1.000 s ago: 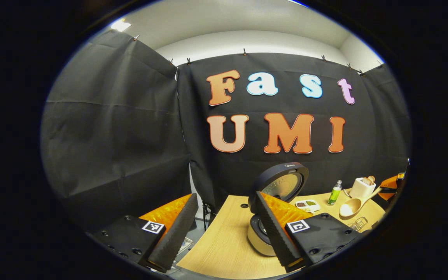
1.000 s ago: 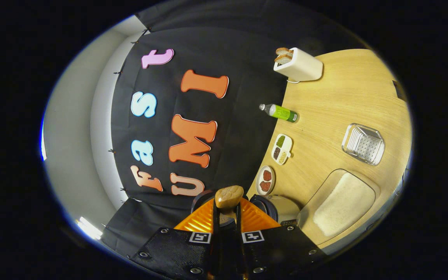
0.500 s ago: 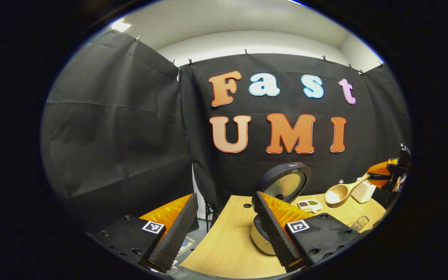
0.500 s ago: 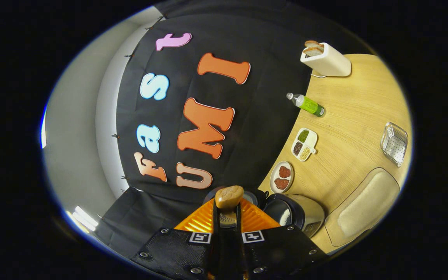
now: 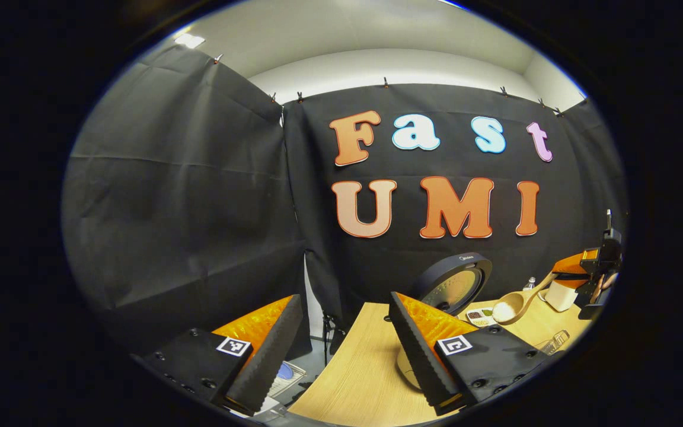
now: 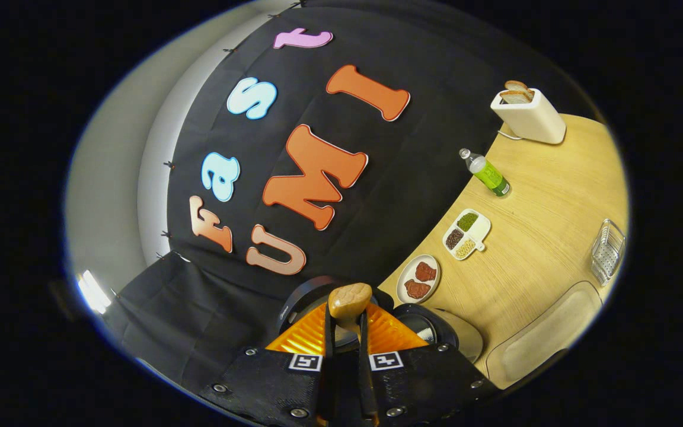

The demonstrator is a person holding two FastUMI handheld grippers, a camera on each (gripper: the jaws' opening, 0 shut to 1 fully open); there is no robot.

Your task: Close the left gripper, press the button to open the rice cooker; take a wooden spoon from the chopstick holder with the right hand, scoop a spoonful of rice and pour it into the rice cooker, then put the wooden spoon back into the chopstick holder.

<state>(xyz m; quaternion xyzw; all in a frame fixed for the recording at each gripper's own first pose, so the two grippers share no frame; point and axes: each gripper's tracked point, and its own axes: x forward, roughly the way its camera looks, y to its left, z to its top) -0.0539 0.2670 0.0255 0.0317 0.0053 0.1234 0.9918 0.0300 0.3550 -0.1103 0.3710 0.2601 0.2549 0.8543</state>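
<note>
**Spoon of rice swings over the open cooker**

Since a second ago the right tongs (image 6: 346, 332) have carried the wooden spoon (image 5: 510, 306) away from the rice tray (image 6: 540, 344) toward the rice cooker (image 6: 436, 329), and the right gripper view has rolled so the bench (image 6: 531, 237) now lies at its lower right.

Nearest in the right gripper view, the right tongs are narrow, both fingers pressed on the spoon's handle, whose rounded end (image 6: 350, 299) pokes up between them. Just beyond sits the cooker, lid raised. Past it along the bench's back edge lie a plate of red pieces (image 6: 417, 279), a three-part dish (image 6: 466, 231), a green bottle (image 6: 487, 173) and a toaster (image 6: 528, 115) holding bread. A clear basket (image 6: 607, 249) sits toward the front edge, and the rice tray is at the near edge.

In the left gripper view the left tongs (image 5: 347, 350) stand wide with nothing between them, over the bench's left end. Behind their right finger rises the cooker's open lid (image 5: 457, 281). Farther right, the spoon bowl, heaped with white rice, hangs beside the lid, held by the right tongs at the far edge.
</note>
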